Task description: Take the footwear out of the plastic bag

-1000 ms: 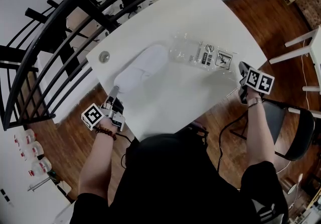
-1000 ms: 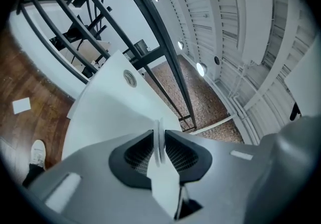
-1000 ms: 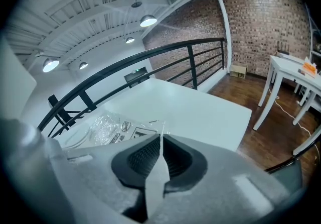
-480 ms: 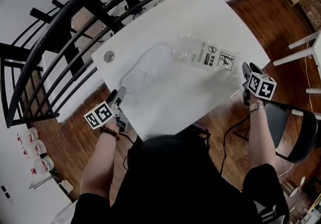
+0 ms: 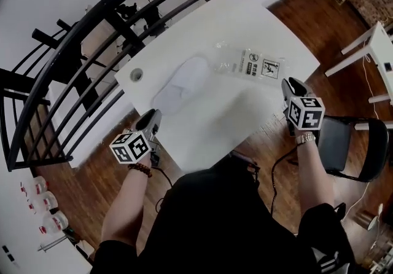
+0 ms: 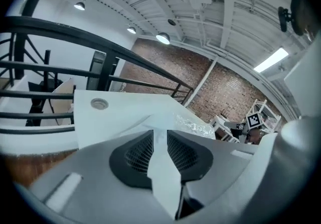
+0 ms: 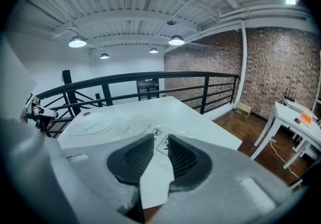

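In the head view, both grippers are now hanging back at the near edge of the white rectangular table (image 5: 245, 15). 1 second ago the left gripper (image 5: 152, 120) was at the heel of the white fabric slipper (image 5: 184, 79) and the right gripper (image 5: 293, 86) was at the far end of the clear crinkled plastic bag (image 5: 249, 65). The slipper is lying on the table outside the bag, its toe right at the bag's mouth, so the removal is looking finished and the hands are pulling away.

In the left gripper view, the jaws are standing narrowly apart with nothing between them, having just been closing. This view is showing the round grey cable grommet (image 6: 99, 103) and the bag's crumpled end, but the slipper is hardly standing out against the white tabletop.

In the right gripper view, the jaws are likewise narrow and empty, also having just been closing. Here the slipper is showing as a pale oval beyond the bag, apart from it, and the bag's printed label is sitting behind the gap, detail the left gripper view is not giving.
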`<move>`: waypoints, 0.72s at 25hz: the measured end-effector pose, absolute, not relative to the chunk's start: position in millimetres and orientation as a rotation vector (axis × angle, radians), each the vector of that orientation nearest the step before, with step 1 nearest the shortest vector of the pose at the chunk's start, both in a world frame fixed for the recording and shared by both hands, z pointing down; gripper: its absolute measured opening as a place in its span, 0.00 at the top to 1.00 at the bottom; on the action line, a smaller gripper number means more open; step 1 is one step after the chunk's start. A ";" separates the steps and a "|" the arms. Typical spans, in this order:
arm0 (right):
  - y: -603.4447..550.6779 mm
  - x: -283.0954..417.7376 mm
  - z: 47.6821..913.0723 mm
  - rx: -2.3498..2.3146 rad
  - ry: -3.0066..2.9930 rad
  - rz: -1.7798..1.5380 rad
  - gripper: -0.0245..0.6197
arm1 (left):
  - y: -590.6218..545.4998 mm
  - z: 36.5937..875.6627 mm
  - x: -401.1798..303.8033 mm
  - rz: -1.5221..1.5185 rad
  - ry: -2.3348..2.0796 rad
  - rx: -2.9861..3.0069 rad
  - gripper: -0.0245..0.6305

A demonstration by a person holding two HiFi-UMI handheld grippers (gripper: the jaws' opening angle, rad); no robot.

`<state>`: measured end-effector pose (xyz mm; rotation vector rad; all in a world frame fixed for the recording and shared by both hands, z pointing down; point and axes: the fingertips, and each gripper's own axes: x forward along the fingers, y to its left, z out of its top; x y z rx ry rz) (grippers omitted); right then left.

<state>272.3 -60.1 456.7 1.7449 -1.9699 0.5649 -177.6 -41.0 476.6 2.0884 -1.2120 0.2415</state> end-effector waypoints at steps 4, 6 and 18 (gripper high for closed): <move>-13.3 208.8 428.6 1.696 -2.058 0.502 0.97 | -2.3 446.1 -146.1 0.286 -1.070 2.282 0.94; 9.8 176.3 415.9 1.662 -2.101 0.465 0.97 | 19.9 429.6 -128.9 0.310 -0.995 2.378 0.94; 132.8 32.0 357.2 1.497 -2.301 0.312 0.97 | 134.1 347.0 -68.0 0.346 -0.759 2.690 0.94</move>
